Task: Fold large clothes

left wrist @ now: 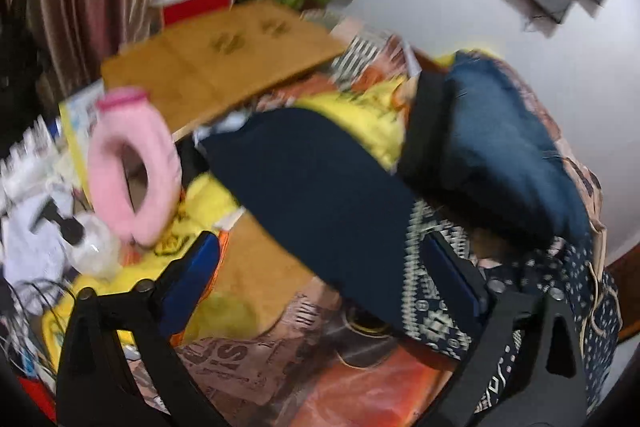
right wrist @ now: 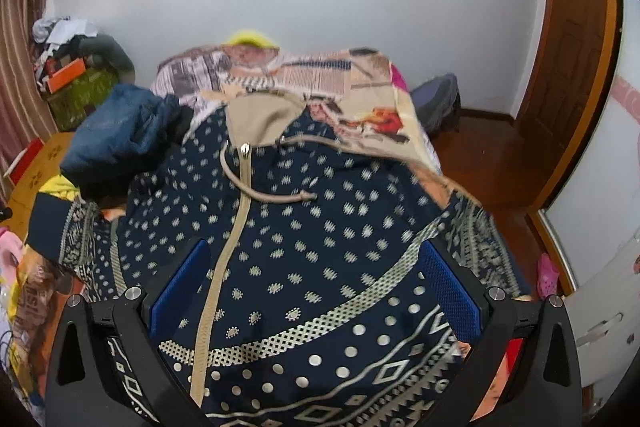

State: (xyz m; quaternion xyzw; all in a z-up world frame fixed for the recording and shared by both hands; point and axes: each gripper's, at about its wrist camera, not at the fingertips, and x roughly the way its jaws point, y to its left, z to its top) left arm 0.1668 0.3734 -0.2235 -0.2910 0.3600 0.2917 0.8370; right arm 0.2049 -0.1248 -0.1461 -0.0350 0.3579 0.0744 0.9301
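Observation:
A navy hoodie [right wrist: 320,227] with pale dots and bands lies spread on the bed, front up. Its beige zipper [right wrist: 236,227] runs down the middle and its beige-lined hood [right wrist: 260,119] points away. My right gripper [right wrist: 316,283] hovers open over the hoodie's lower front, blue pads on either side of the cloth, not pressing it. In the blurred left wrist view the hoodie's left sleeve [left wrist: 320,195] with its plain navy cuff stretches across. My left gripper [left wrist: 324,267] stands open around the sleeve's patterned part, pads apart from it.
Folded blue jeans [left wrist: 500,147] sit beside the hoodie's shoulder. A pink neck pillow [left wrist: 132,171], a yellow garment [left wrist: 360,119], a flat cardboard sheet [left wrist: 224,59] and a clear bottle [left wrist: 92,247] crowd the left. A wooden door [right wrist: 568,67] is at right, beside the patterned bedspread [right wrist: 340,75].

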